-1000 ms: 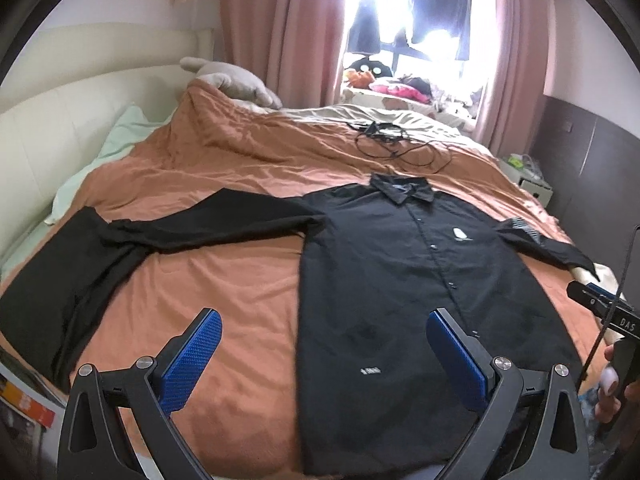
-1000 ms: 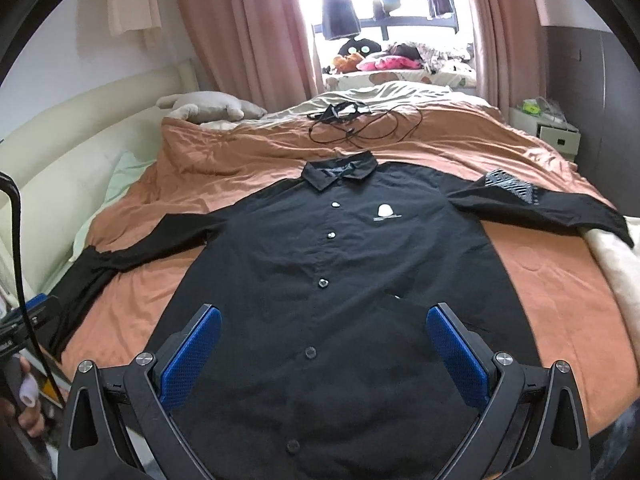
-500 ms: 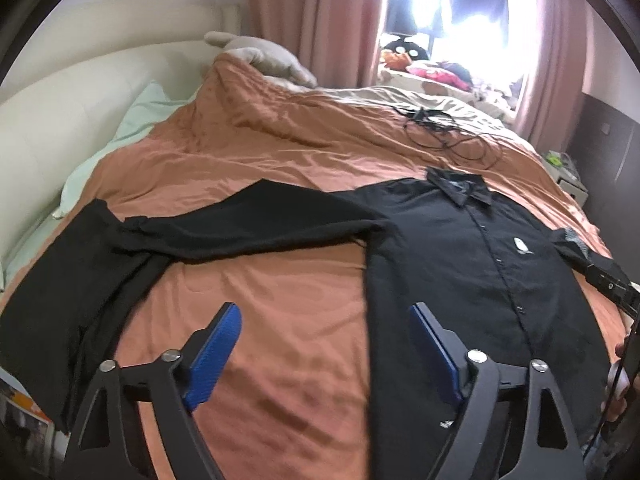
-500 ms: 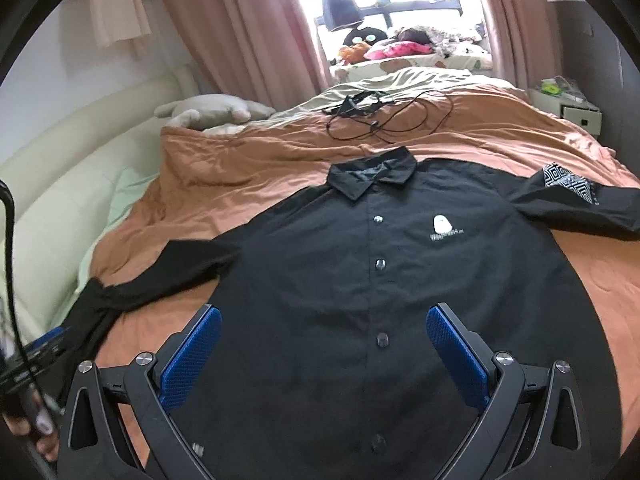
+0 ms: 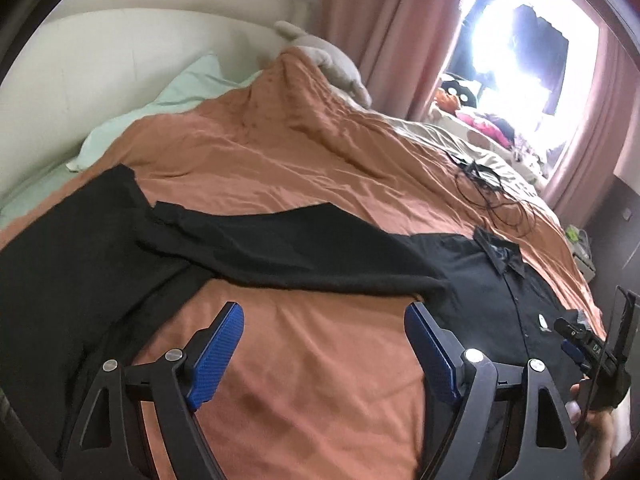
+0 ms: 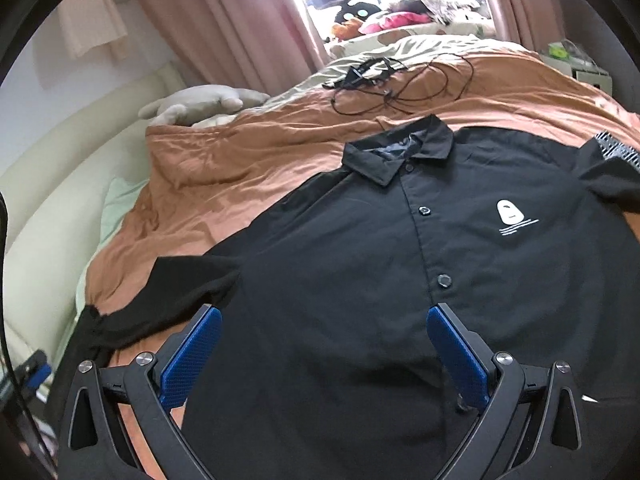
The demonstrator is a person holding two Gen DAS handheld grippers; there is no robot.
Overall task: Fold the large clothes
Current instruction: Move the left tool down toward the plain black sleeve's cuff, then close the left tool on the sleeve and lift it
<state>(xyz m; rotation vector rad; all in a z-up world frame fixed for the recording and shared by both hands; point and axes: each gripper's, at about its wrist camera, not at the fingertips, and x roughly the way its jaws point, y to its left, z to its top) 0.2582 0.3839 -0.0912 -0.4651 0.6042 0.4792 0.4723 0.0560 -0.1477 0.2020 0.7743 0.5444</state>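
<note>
A black button-up long-sleeved shirt (image 6: 400, 272) with a small white chest logo is lying flat, front up and buttoned, on a bed covered with a rust-orange duvet (image 5: 304, 168). Its collar is pointing toward the bright window with pink curtains (image 6: 224, 20). One long sleeve (image 5: 280, 248) is stretching sideways across the duvet toward a pale green pillow (image 5: 160, 108) and the cream padded headboard (image 5: 100, 56).

The left hand-held gripper (image 5: 324, 340) is hovering above bare duvet just beside the shirt's body, below the outstretched sleeve, its blue-padded jaws spread wide and holding nothing. The right hand-held gripper (image 6: 324, 352) is hovering over the shirt's lower front, jaws also spread wide and holding nothing.

A tangle of thin black cable (image 6: 384, 84) is lying on the bed beyond the collar, and a grey plush toy (image 6: 200, 104) is resting near the headboard.
</note>
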